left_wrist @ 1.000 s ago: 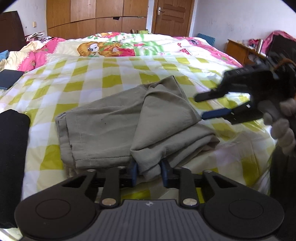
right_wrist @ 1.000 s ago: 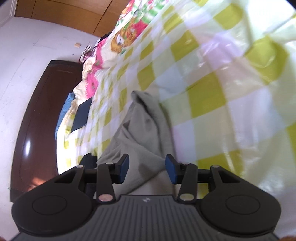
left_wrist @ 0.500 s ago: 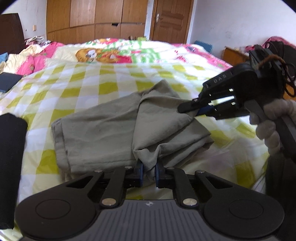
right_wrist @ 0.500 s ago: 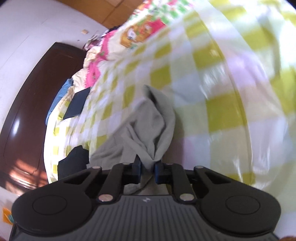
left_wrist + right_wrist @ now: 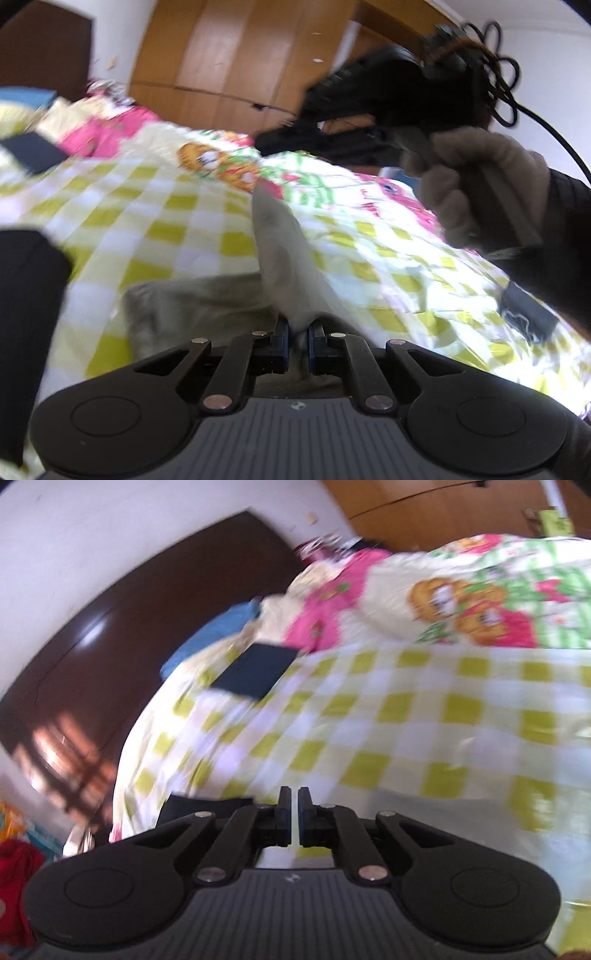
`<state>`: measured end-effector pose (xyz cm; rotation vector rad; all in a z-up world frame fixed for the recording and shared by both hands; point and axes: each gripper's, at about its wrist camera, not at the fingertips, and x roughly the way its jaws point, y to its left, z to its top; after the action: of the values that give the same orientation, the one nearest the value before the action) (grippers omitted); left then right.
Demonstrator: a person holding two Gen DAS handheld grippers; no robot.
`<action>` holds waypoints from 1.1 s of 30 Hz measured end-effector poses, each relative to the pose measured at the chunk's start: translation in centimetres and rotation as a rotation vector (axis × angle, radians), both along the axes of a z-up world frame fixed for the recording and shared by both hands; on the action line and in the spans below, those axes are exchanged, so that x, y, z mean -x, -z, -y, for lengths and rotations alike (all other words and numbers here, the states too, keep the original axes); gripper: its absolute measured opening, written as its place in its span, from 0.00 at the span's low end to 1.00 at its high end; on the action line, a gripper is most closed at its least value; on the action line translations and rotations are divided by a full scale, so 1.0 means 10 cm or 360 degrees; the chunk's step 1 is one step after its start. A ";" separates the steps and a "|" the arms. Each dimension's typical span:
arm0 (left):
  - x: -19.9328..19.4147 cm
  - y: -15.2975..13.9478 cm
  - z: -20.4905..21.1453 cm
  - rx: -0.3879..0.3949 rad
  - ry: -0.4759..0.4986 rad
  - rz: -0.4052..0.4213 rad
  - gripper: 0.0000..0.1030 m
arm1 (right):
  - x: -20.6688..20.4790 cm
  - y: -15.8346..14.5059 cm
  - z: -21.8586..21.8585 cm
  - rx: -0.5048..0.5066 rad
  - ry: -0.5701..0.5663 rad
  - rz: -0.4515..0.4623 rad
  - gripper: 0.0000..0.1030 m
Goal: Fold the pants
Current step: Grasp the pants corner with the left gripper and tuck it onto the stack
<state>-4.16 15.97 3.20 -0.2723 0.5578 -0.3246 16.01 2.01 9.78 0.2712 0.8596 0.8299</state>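
The grey-green pants (image 5: 284, 258) lie on the yellow-checked bed sheet (image 5: 166, 221). My left gripper (image 5: 298, 345) is shut on a fold of the pants, which rises in a taut strip toward the right gripper (image 5: 266, 142). In the left wrist view the right gripper is held high by a gloved hand (image 5: 476, 184) and pinches the strip's upper end. In the right wrist view the right gripper (image 5: 290, 821) has its jaws nearly together; no cloth shows between them there. Both views are blurred.
A black object (image 5: 26, 314) lies at the sheet's left edge, also seen in the right wrist view (image 5: 207, 805). A dark blue flat item (image 5: 255, 672) lies by the pillows. A cartoon quilt (image 5: 480, 605), a dark headboard (image 5: 129, 627) and wooden wardrobes (image 5: 236, 62) stand behind.
Both grippers have lifted, pulling the pants up off the sheet into a taut strip. The right gripper has risen high and swung to face the headboard.
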 end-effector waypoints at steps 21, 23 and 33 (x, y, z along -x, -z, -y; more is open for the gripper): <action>0.18 -0.03 -0.17 0.0053 -0.0249 -0.0028 0.60 | 0.20 0.88 -0.75 0.0946 -0.0141 0.0036 0.47; 0.00 0.06 -0.09 0.0059 -0.0271 -0.0135 0.60 | 0.17 0.97 -0.76 0.1061 -0.0142 0.0053 0.44; -0.15 0.23 0.13 0.0036 -0.0179 -0.0266 0.22 | 0.15 0.71 -0.25 0.0888 -0.0101 -0.0057 0.04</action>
<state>-2.69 14.67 0.88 -0.3533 0.7008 -0.2003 14.50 4.49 2.66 -0.2332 1.1004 0.6138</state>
